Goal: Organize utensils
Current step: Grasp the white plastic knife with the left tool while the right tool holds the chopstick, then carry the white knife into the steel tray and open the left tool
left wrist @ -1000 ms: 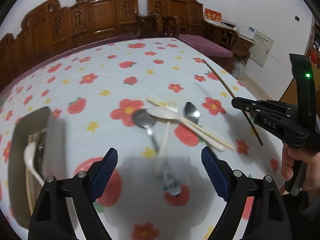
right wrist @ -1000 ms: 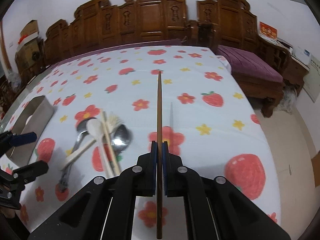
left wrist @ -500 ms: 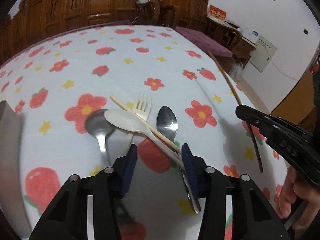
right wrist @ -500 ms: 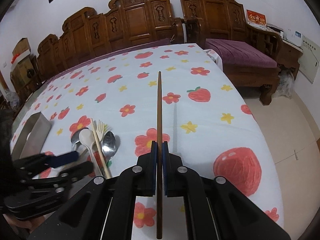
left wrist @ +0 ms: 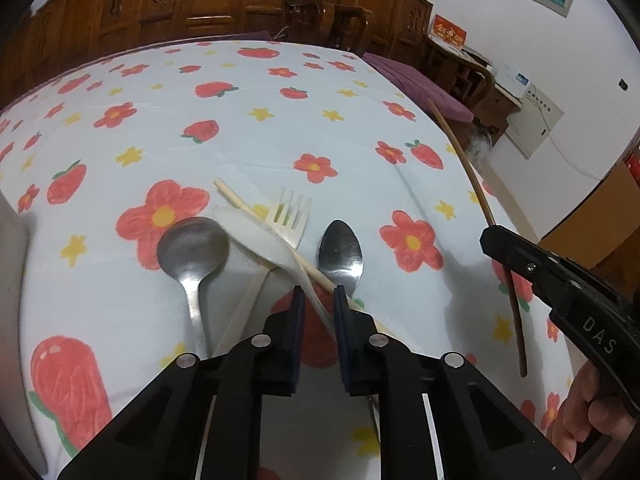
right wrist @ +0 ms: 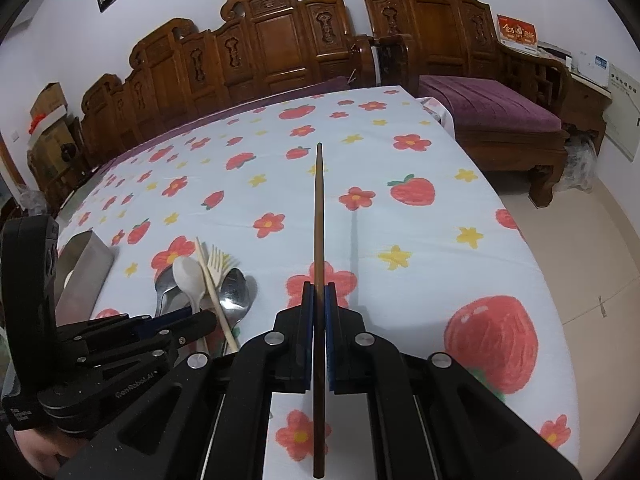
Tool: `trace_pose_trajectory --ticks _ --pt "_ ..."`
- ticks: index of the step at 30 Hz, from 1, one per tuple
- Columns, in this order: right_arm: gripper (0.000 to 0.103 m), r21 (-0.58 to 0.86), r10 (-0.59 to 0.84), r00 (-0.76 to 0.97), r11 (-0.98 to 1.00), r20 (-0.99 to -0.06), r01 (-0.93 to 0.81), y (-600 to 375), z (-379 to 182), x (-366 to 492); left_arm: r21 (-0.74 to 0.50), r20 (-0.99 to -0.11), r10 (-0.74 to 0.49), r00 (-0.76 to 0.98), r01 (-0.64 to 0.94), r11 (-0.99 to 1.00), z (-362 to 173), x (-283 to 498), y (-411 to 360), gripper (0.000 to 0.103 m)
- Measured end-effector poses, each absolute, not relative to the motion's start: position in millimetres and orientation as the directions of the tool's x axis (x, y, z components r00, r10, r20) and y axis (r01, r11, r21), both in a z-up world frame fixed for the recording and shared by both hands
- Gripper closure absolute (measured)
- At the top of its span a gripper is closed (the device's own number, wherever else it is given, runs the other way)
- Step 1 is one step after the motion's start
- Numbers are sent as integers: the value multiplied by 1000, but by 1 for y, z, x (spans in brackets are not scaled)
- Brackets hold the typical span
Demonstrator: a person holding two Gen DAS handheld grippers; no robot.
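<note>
The left gripper is nearly closed around the white spoon's thin, light, probably slippery handle amid the tablecloth pile, best pinched mid-handle, while the right gripper is clamped on a stiff brown chopstick.

Home living room: carved wooden sofa

Carved wooden benches along white wall, purple cushions
</note>
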State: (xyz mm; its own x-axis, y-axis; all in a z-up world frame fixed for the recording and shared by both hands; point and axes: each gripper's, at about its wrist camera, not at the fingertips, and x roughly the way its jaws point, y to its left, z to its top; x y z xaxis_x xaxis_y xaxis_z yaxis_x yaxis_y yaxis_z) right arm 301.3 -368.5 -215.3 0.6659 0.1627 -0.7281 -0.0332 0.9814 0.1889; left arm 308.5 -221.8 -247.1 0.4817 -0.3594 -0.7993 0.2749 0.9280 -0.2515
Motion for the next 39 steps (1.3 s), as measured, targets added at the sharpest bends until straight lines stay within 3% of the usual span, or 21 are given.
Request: trace_pose_trajectory --ticks 2,39 --pt "97 184 164 668 982 -726 -41 -365 -214 301 -248 -799 -357 483 275 929 -244 307 -220 100" --pt "97 174 308 670 950 -675 -261 -267 -180 279 -67 -772 -196 605 229 971 -164 269 -121 100"
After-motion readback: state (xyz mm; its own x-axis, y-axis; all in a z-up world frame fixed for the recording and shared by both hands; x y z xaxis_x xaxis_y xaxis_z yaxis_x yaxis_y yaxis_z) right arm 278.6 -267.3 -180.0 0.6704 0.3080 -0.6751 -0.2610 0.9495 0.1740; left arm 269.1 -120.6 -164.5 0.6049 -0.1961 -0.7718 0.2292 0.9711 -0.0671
